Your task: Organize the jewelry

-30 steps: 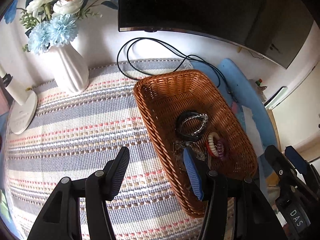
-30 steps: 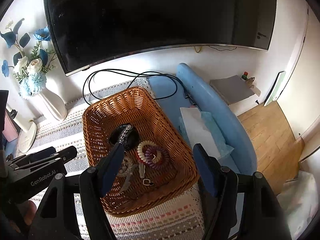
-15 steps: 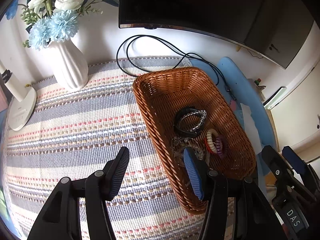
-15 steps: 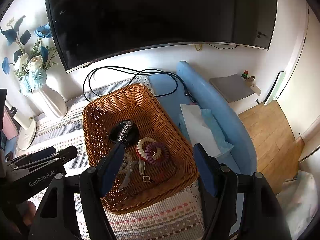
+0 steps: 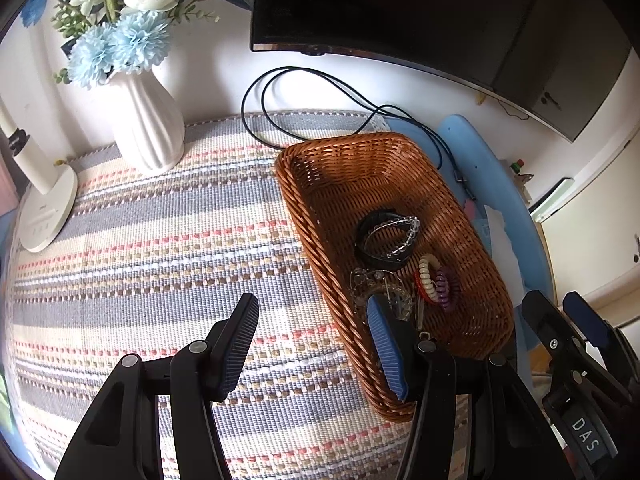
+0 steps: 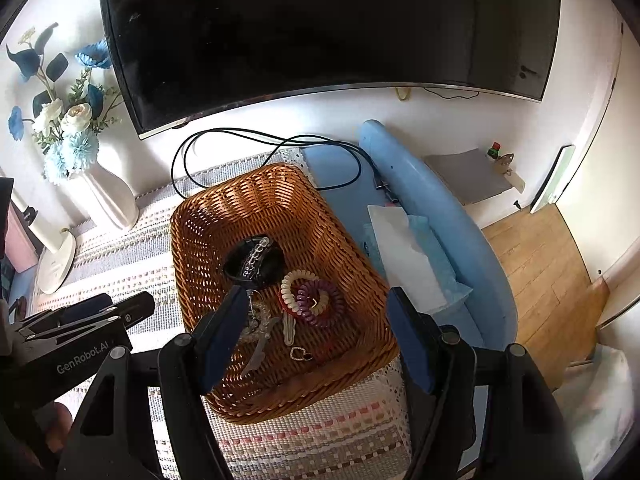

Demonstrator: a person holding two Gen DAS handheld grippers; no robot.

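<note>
A brown wicker basket [image 5: 344, 160] [image 6: 256, 192] stands on the striped cloth. It holds a black band with a clear bead bracelet [image 5: 386, 236] [image 6: 253, 258], coiled cream and purple hair ties [image 5: 438, 282] [image 6: 312, 296], clear crystal pieces [image 5: 376, 284] [image 6: 256, 318], a hair clip [image 6: 289, 328] and a small heart charm [image 6: 301, 355]. My left gripper [image 5: 312, 332] is open and empty over the basket's near left rim. My right gripper [image 6: 314, 332] is open and empty above the basket's near end.
A white vase of flowers [image 5: 146, 132] and a white lamp base [image 5: 44, 208] stand at the back left. A dark screen [image 6: 320, 32] hangs behind, with a black cable [image 5: 320, 92] below it. A blue board [image 6: 436, 216] with white paper [image 6: 404, 256] lies to the right.
Both grippers have drawn back slightly from the basket and stay open. The jewelry in the basket has not moved.
</note>
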